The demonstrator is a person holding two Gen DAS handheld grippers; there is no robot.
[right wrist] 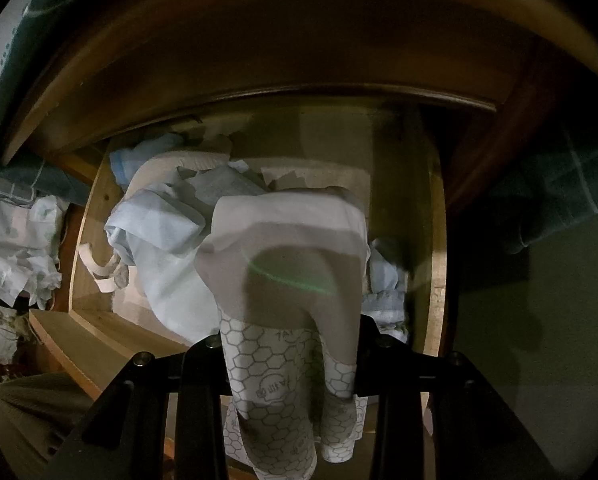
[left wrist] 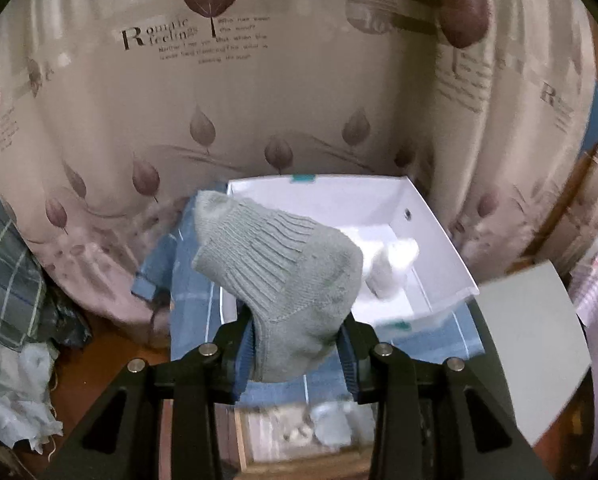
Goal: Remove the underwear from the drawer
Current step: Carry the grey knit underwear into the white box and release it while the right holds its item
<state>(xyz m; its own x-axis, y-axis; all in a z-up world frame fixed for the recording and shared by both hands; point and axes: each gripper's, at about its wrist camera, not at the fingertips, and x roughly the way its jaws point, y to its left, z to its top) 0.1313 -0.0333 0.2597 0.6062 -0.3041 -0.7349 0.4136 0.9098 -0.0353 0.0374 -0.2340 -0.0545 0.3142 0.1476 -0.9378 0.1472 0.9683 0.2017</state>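
Observation:
In the left wrist view my left gripper point(left wrist: 297, 354) is shut on a grey-green knitted sock point(left wrist: 277, 270), which sticks up and forward from the jaws above a blue checked cloth point(left wrist: 195, 292). Beyond it stands a white box point(left wrist: 431, 232) with white socks point(left wrist: 393, 266) inside. In the right wrist view my right gripper point(right wrist: 289, 360) is shut on a white garment with a hexagon-printed band point(right wrist: 283, 264), held over the open wooden drawer point(right wrist: 95, 328). The drawer holds several pale blue and white garments point(right wrist: 159, 248).
A leaf-printed curtain point(left wrist: 179, 120) hangs behind the white box. A grey panel point(left wrist: 535, 344) lies at the right. Crumpled pale plastic point(left wrist: 11, 392) and a checked fabric point(left wrist: 3, 264) sit at the left. The dark cabinet top point(right wrist: 279, 40) overhangs the drawer.

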